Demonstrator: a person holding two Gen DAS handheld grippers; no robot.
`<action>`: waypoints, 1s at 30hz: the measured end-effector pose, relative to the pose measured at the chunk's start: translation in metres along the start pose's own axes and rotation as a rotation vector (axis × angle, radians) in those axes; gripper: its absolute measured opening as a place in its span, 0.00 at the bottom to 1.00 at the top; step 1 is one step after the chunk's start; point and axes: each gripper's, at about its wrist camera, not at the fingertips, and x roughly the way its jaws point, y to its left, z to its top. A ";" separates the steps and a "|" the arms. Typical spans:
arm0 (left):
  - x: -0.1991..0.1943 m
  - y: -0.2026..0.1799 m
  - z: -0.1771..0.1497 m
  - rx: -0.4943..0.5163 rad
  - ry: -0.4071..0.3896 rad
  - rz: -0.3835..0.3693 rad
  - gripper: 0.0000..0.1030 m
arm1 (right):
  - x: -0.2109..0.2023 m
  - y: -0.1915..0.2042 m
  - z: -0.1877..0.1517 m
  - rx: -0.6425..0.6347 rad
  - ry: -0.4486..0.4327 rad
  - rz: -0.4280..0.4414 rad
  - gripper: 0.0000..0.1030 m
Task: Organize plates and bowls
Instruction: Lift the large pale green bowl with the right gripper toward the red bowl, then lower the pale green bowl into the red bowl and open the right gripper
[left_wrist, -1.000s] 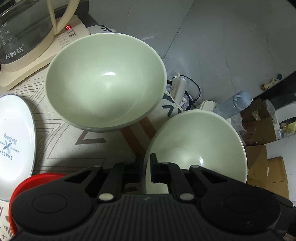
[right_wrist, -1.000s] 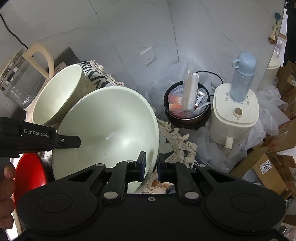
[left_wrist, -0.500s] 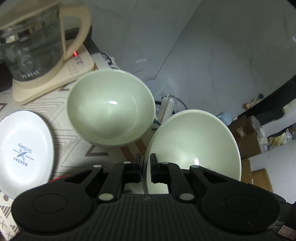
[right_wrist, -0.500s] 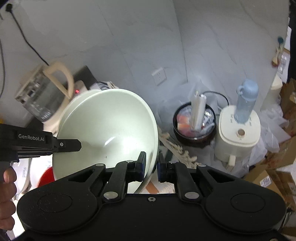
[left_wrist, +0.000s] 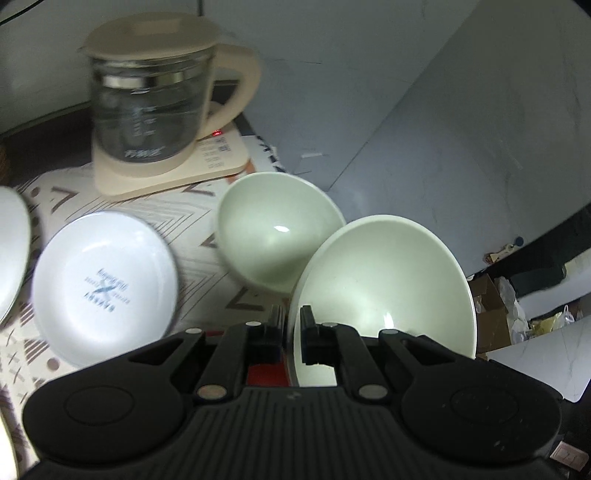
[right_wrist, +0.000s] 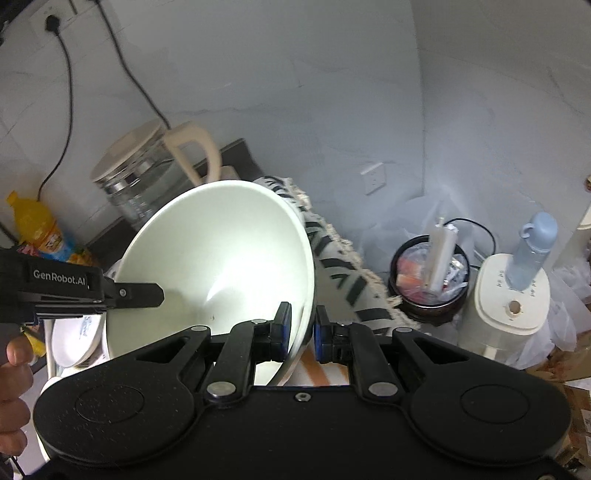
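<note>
Left wrist view: the left gripper (left_wrist: 291, 334) is pinched shut on the near rim of a pale green bowl (left_wrist: 384, 291), which is held tilted and aloft above the bench (left_wrist: 207, 258). The right gripper (right_wrist: 300, 332) clamps the opposite rim of the same bowl (right_wrist: 221, 266), so both hands share its weight, probably to steady a wide, slippery dish on its way to a stack. A second green bowl (left_wrist: 277, 229) sits upright on the patterned cloth just behind, the likely nesting place. Beside it rests a white plate (left_wrist: 105, 284) with a blurred blue logo, unreadable; another plate's edge (left_wrist: 13, 251) shows at far left. Behind stands a glass kettle (left_wrist: 147, 103) on its beige base, its printing too smeared to read. Lettering on the left gripper, seen from the right wrist, reads "GenRobot.AI".
</note>
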 end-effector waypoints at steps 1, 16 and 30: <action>-0.003 0.005 -0.002 -0.009 0.002 0.001 0.07 | 0.000 0.003 -0.001 -0.004 0.003 0.008 0.12; -0.030 0.061 -0.039 -0.129 0.033 0.025 0.07 | 0.008 0.036 -0.022 0.008 0.055 0.096 0.13; -0.017 0.088 -0.075 -0.197 0.121 0.031 0.07 | 0.027 0.045 -0.034 0.029 0.087 0.094 0.13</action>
